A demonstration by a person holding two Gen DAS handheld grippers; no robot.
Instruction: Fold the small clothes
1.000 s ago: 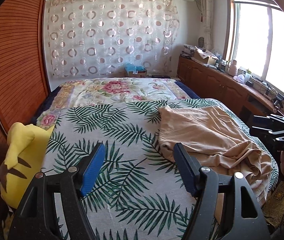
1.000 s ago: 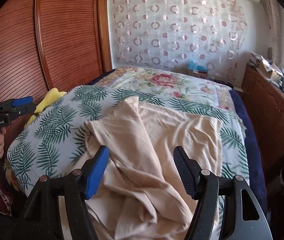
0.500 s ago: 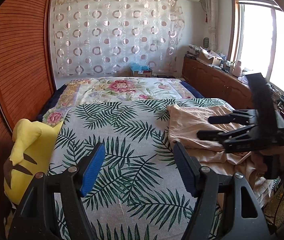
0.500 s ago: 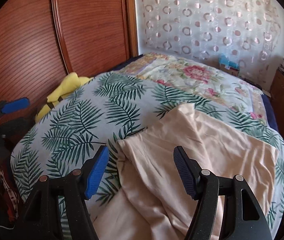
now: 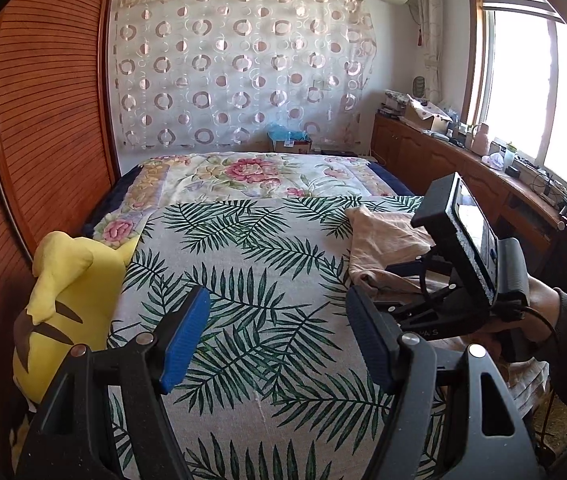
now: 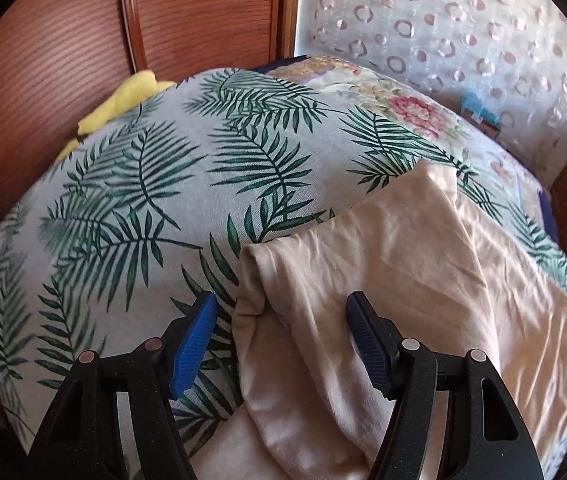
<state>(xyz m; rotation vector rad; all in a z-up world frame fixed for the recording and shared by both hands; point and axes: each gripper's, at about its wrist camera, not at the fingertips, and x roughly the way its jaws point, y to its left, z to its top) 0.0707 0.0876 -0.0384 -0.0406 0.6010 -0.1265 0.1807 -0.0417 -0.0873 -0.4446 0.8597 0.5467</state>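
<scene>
A beige garment (image 6: pixel 395 276) lies crumpled on the right half of the palm-leaf bedspread (image 6: pixel 131 184). My right gripper (image 6: pixel 279 320) hovers open just above the garment's folded left edge, its blue pads on either side of that fold without touching it. In the left wrist view the same garment (image 5: pixel 379 236) shows behind the right gripper's black body (image 5: pixel 459 264), held by a hand in a dark sleeve. My left gripper (image 5: pixel 277 328) stands open over bare bedspread (image 5: pixel 243 280), left of the garment, nothing between its fingers.
A yellow plush toy (image 5: pixel 63 300) sits at the bed's left edge against the wooden sliding wardrobe (image 5: pixel 35 120). A floral quilt (image 5: pixel 251 176) covers the bed's far end. A wooden counter with clutter (image 5: pixel 483 168) runs under the window on the right.
My right gripper has swung left and down over the garment's left edge, tilting steeper. In the left wrist view it moved in from the right edge toward the middle. The left gripper barely moved.
</scene>
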